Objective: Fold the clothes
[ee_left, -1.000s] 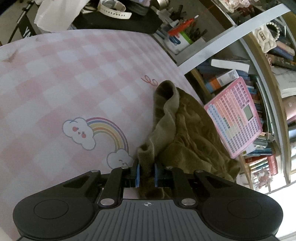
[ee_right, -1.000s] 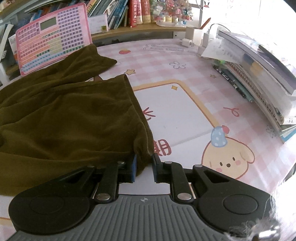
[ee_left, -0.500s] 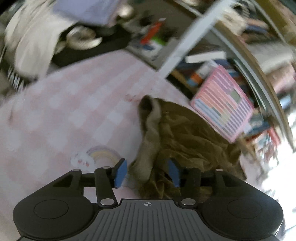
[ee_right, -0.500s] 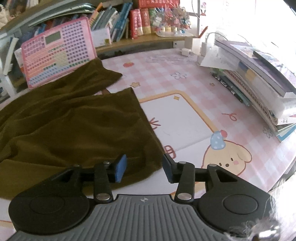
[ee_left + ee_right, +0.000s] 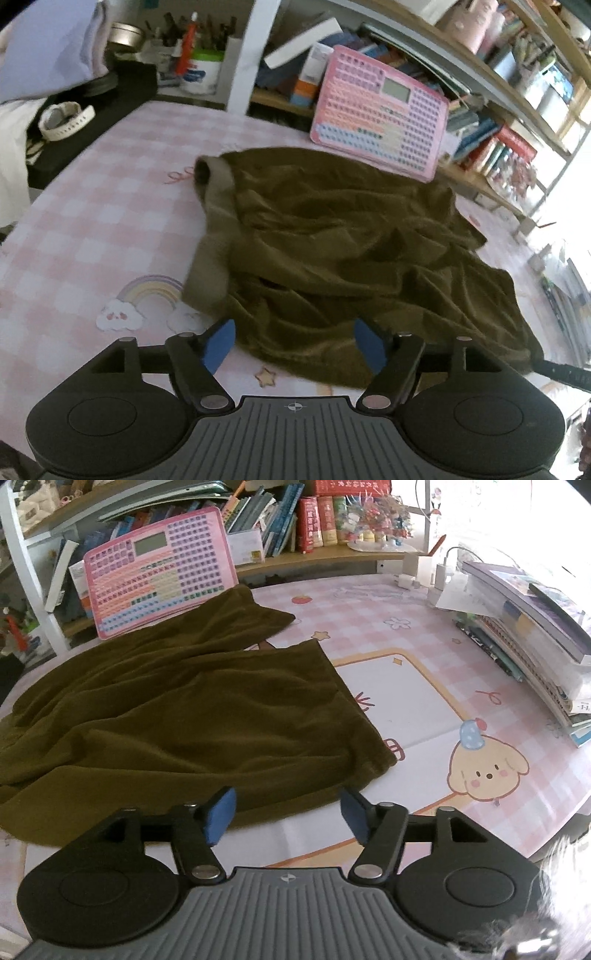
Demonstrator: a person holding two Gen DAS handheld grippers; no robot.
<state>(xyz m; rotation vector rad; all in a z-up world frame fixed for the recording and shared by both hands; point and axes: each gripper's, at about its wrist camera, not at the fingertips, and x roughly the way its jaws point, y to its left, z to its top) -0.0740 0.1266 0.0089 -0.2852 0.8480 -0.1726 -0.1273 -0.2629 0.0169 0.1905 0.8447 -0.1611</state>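
Note:
An olive-brown garment point(image 5: 332, 251) lies crumpled on the pink checked table mat point(image 5: 92, 229), its lighter ribbed band point(image 5: 216, 221) at the left. In the right wrist view the same garment point(image 5: 177, 709) lies flatter, one leg hem point(image 5: 369, 738) toward the puppy picture. My left gripper point(image 5: 293, 345) is open and empty, just above the garment's near edge. My right gripper point(image 5: 288, 814) is open and empty, over the near edge by the hem corner.
A pink keypad toy point(image 5: 380, 110) leans on the shelf behind the garment; it also shows in the right wrist view point(image 5: 159, 568). A stack of books point(image 5: 535, 627) lies at the right table edge. A white watch point(image 5: 64, 120) and jars sit at the far left.
Both grippers let go of the garment and opened wide. The cloth dropped flat on the mat. The left gripper swung right and pulled back.

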